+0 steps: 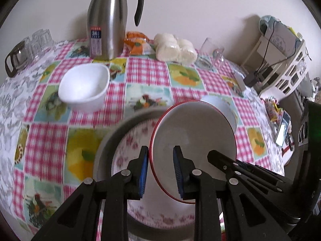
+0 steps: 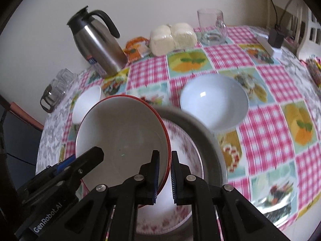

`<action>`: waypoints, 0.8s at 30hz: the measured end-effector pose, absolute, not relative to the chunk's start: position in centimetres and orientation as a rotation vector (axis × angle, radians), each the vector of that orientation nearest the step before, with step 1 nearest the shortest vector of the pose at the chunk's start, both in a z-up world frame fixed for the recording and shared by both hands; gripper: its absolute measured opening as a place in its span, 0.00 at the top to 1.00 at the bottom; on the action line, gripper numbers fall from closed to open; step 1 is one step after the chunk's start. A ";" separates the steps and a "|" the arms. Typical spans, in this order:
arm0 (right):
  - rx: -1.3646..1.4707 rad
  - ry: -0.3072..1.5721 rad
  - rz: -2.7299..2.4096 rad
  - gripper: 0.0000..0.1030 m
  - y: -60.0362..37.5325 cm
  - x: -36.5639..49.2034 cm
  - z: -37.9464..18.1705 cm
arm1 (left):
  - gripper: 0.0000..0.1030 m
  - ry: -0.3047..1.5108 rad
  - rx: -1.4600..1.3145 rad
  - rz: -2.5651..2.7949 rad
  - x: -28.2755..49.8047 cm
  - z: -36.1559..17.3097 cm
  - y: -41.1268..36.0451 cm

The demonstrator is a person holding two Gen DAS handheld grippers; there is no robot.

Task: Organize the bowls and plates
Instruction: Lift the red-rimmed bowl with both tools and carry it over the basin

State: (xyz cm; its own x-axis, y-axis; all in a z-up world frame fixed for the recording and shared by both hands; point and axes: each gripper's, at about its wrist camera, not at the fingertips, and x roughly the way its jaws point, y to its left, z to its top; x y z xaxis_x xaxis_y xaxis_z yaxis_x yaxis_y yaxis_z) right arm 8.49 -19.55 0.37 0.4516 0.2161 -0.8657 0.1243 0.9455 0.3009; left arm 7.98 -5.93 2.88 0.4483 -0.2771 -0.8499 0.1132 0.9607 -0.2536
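Note:
A white bowl with a red rim (image 1: pixel 192 132) hangs tilted between my two grippers. My left gripper (image 1: pixel 161 172) is shut on its left rim, one pad outside the wall and one inside. My right gripper (image 2: pixel 165 174) is shut on the opposite rim of the red-rimmed bowl (image 2: pixel 122 138). Right under it is a larger bowl with a pink floral inside and a grey outside (image 1: pixel 128 146), blurred; whether the two touch I cannot tell. A white squarish bowl (image 1: pixel 84 86) stands at the far left. A round white bowl (image 2: pixel 214 100) stands to the right.
A steel thermos jug (image 1: pixel 108 20), an orange packet and wrapped white buns (image 1: pixel 174 48) line the wall side of the checked tablecloth. A glass mug (image 2: pixel 210 28) stands beyond the round bowl. Upturned glasses (image 1: pixel 38 42) sit far left; a white basket (image 1: pixel 284 60) and a phone (image 1: pixel 282 128) sit right.

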 end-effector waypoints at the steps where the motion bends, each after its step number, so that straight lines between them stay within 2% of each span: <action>1: 0.349 1.114 0.058 0.89 -19.6 8.1 0.1 | 0.76 1.087 -0.170 -0.243 7.7 2.7 -5.9; 24: 0.433 1.047 0.034 0.86 -19.2 5.9 -1.2 | 0.76 1.149 -0.187 -0.212 7.6 0.8 -5.3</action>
